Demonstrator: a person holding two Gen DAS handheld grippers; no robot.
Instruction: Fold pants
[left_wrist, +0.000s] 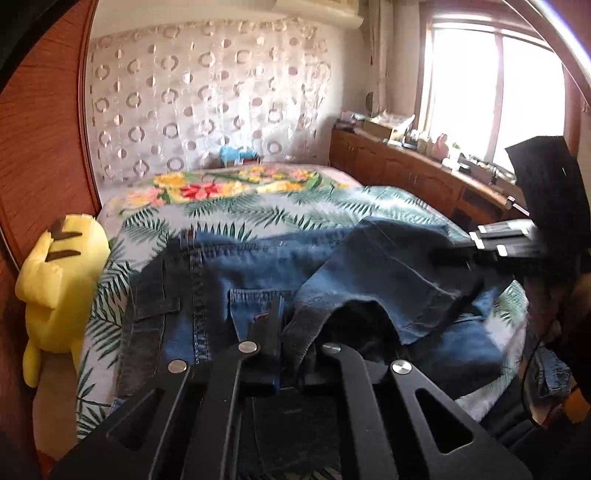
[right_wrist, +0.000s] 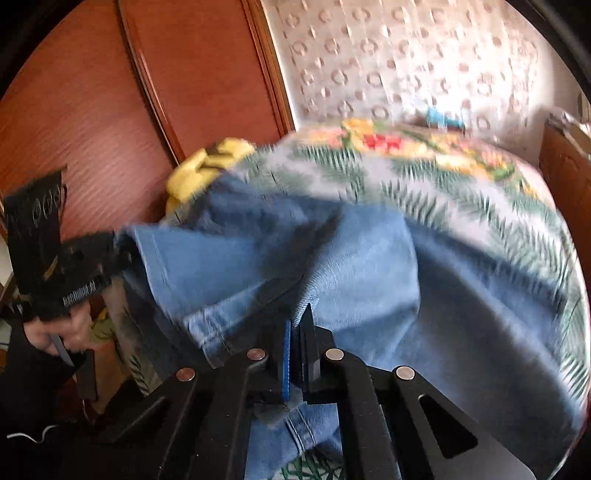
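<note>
Blue denim pants (left_wrist: 258, 269) lie rumpled on the bed, waistband and back pocket toward the left, one leg folded over in a loose hump. At the bottom of the left wrist view my left gripper (left_wrist: 291, 317) is shut on a hem edge of the pants; denim drapes over its right finger. My right gripper (left_wrist: 443, 254) reaches in from the right, clamped on the leg fabric. In the blurred right wrist view the right gripper (right_wrist: 299, 321) pinches a denim fold of the pants (right_wrist: 351, 258) between its pads. The left gripper (right_wrist: 118, 251), held by a hand (right_wrist: 62, 332), grips the far edge.
The bed (left_wrist: 258, 210) has a leaf-print cover with a floral blanket farther back. A yellow plush toy (left_wrist: 59, 288) leans against the wooden wardrobe (left_wrist: 44, 129) at the bed's left side. A cluttered wooden cabinet (left_wrist: 406, 166) runs under the bright window on the right.
</note>
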